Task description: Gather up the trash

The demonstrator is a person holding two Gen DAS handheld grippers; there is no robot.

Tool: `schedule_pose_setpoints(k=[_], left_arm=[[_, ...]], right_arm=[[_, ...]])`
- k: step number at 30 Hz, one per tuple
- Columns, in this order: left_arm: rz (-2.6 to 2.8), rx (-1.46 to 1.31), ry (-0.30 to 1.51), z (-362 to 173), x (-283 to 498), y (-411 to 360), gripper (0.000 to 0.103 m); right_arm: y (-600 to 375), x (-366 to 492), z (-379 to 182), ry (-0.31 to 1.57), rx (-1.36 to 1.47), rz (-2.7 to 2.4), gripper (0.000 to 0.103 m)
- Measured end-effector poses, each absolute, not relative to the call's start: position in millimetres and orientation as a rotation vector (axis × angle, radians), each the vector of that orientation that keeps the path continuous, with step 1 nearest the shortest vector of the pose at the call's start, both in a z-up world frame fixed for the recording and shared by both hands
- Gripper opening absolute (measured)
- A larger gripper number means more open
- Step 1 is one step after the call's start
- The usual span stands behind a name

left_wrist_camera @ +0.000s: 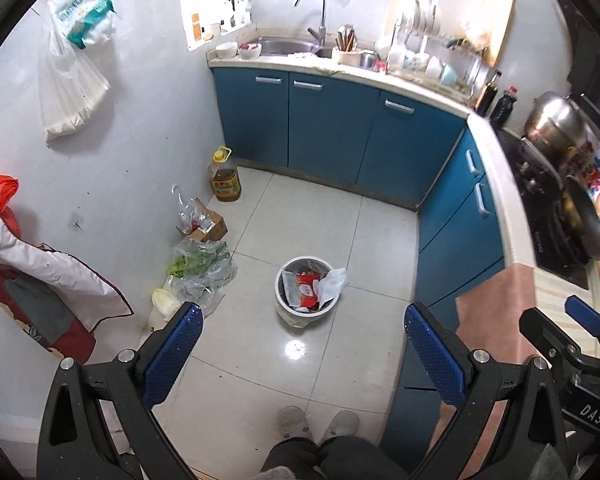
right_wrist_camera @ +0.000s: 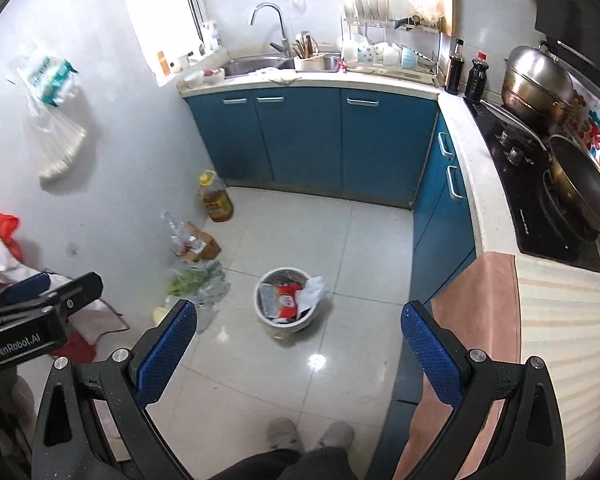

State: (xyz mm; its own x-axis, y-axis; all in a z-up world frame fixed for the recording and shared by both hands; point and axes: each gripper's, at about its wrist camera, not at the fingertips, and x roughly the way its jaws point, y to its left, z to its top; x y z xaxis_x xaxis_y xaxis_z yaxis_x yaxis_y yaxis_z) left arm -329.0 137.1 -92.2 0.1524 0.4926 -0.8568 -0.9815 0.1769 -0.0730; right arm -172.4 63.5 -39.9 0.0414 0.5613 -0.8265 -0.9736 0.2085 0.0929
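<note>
While both grippers — left gripper [left_wrist_camera: 302, 346], right gripper [right_wrist_camera: 298, 338] — hang spread and empty, the bin [left_wrist_camera: 307, 295] holds wrappers, seemingly.

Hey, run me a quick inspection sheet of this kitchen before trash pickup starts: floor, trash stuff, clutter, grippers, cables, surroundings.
Surface: pale tiled floor, glossy, with a light glare in front of the bin.
Job's things: white trash bin stands mid-floor, holding a red wrapper and white paper.
Clutter: along the left wall, an oil bottle, a cardboard box, and a plastic bag of greens.
Grippers: left gripper open, empty, above the floor; right gripper open, empty.
Cables: nothing seen.
Surroundings: blue cabinets, sink, dish rack, stove with a pan and steel pot; person's slippers at the bottom edge.
</note>
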Motion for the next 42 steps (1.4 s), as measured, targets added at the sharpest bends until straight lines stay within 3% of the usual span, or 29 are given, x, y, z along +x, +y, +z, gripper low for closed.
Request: schedule_pose_setpoints(k=[7, 42], left_arm=[[1.162, -0.853, 0.775, -67.1, -329.4, 105.3, 0.103], [1.135, -0.854, 0.758, -48.7, -322.7, 69.7, 0.103]], right_arm=[[34.5, -165.1, -15.7, 0.987, -0.567, 1.421, 0.103], [4.4, -151.9, -7.7, 0.975, -0.567, 1.449, 0.103]])
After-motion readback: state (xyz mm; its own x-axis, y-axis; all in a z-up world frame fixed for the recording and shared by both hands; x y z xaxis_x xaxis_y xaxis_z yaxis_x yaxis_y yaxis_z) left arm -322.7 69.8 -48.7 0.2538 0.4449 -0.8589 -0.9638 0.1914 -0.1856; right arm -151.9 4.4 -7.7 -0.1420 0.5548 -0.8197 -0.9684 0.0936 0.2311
